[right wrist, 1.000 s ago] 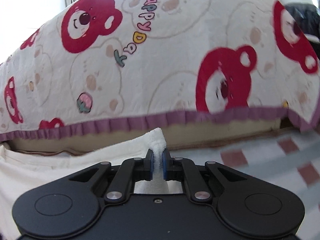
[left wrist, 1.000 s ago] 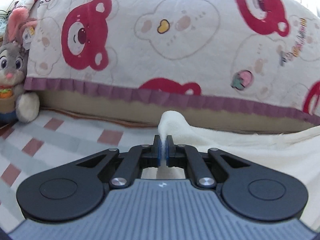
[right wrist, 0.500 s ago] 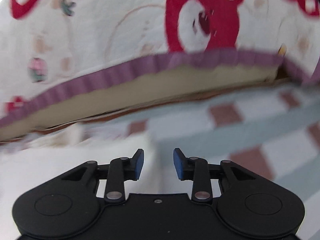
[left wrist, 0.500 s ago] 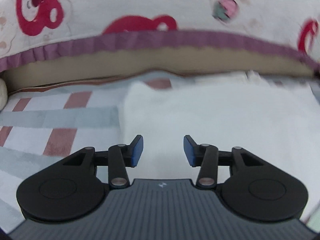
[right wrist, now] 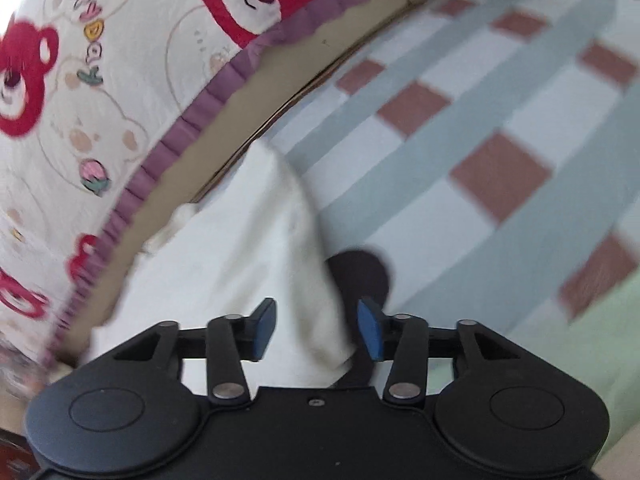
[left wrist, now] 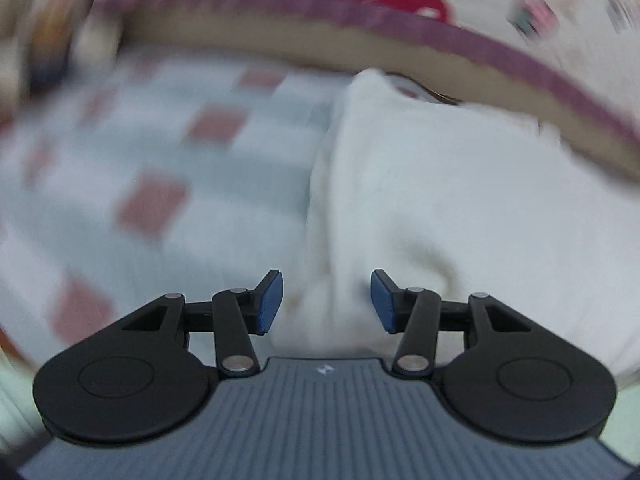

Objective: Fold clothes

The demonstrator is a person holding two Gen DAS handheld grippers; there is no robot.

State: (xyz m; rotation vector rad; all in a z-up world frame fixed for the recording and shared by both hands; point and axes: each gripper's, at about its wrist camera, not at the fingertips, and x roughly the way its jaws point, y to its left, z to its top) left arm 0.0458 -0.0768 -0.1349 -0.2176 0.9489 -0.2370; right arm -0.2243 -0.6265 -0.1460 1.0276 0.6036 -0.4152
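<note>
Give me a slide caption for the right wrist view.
Open right tongs over a white garment on a checked bedsheet, beside a bear-print quilt.

Checked bedsheet in grey, white and brick red beneath a purple-frilled bear-print quilt.

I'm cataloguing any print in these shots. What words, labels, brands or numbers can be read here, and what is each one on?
Coloured lettering on the bear-print blanket, right wrist view: tilted and partly blurred; a "D" and a "Y" show, the whole word is not readable.
Small pale logo mark on the left claw body: a symbol, no letters.
Left wrist view: the blanket print is too blurred to read.
No numbers or brand names are visible.
</note>
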